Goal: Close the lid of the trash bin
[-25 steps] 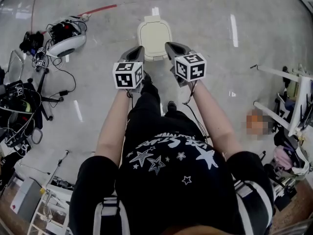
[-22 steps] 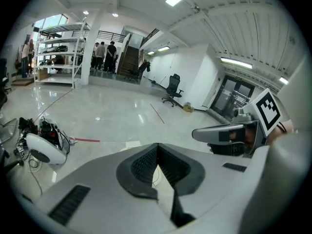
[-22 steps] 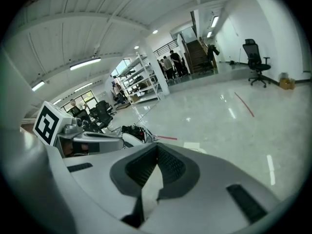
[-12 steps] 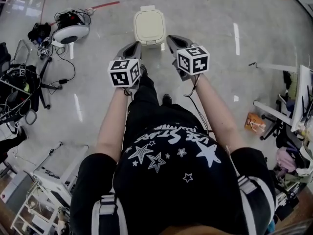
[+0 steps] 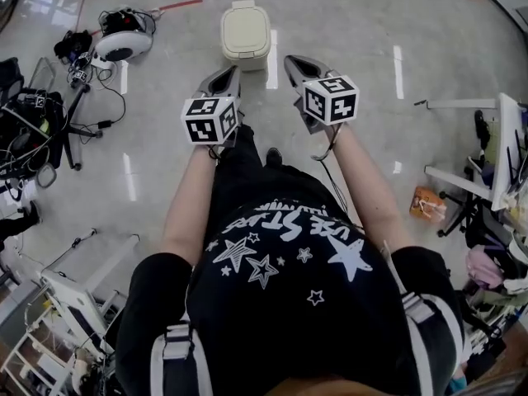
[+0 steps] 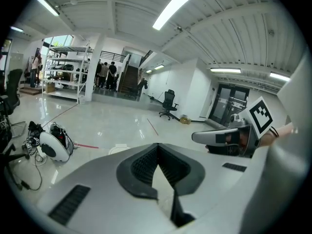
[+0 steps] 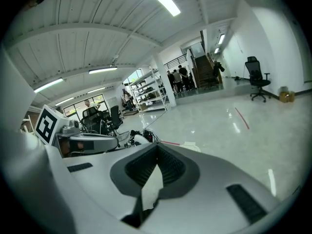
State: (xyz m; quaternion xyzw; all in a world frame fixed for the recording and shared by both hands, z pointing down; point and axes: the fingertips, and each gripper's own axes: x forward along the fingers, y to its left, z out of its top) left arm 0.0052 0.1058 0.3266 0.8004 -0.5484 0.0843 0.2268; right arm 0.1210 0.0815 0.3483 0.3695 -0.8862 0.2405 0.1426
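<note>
Cream trash bin (image 5: 245, 35) set on the glossy floor (image 5: 355, 23), lid (image 5: 245, 26) lowered, just ahead of left gripper (image 5: 223, 79) and right gripper (image 5: 299, 66), both held side by side, jaws pressed together on nothing, shirt (image 5: 280, 258) lettering unreadable.

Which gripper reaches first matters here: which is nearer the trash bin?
Left, narrowly: left gripper just short of the trash bin; right gripper off its right side.
</note>
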